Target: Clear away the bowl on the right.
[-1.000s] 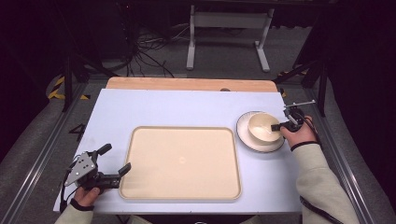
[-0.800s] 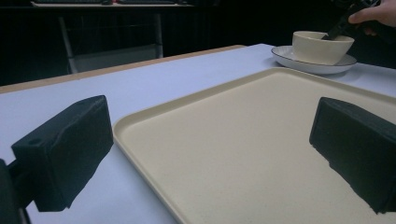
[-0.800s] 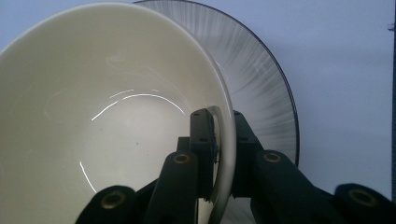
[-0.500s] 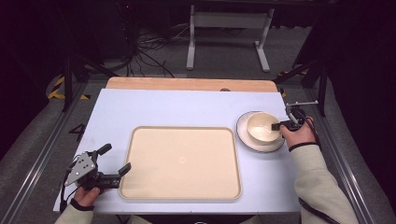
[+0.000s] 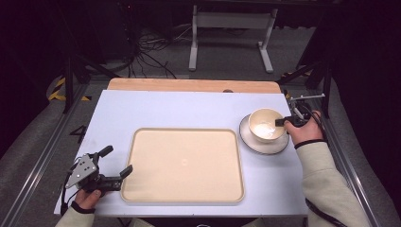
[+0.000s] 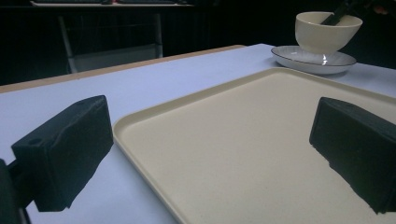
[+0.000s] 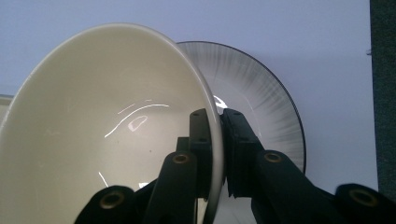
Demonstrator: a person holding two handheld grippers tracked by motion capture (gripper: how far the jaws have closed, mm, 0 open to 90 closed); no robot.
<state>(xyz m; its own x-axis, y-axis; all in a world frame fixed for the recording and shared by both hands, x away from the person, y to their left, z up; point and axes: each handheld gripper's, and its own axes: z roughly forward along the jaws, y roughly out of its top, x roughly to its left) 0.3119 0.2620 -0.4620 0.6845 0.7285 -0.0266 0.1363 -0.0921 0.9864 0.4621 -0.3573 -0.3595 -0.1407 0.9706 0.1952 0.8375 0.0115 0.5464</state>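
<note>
A cream bowl [image 5: 265, 125] sits on a white plate with a dark rim [image 5: 256, 144] at the right of the table. My right gripper [image 5: 281, 122] is shut on the bowl's right rim, one jaw inside and one outside, as the right gripper view shows with the bowl [image 7: 107, 126] and the plate [image 7: 271, 107]. A large cream tray [image 5: 183, 163] lies in the middle of the table. My left gripper [image 5: 116, 161] rests open at the tray's front left corner. In the left gripper view the tray [image 6: 243, 140] stretches between the open jaws, with the bowl [image 6: 327, 30] far off.
The table has a light blue top [image 5: 179, 111] with a wooden strip [image 5: 189, 85] along the far edge. A metal stand [image 5: 231, 28] and cables lie on the floor beyond it.
The bowl has risen slightly in my right gripper and shifted a little. The left gripper has not moved.
</note>
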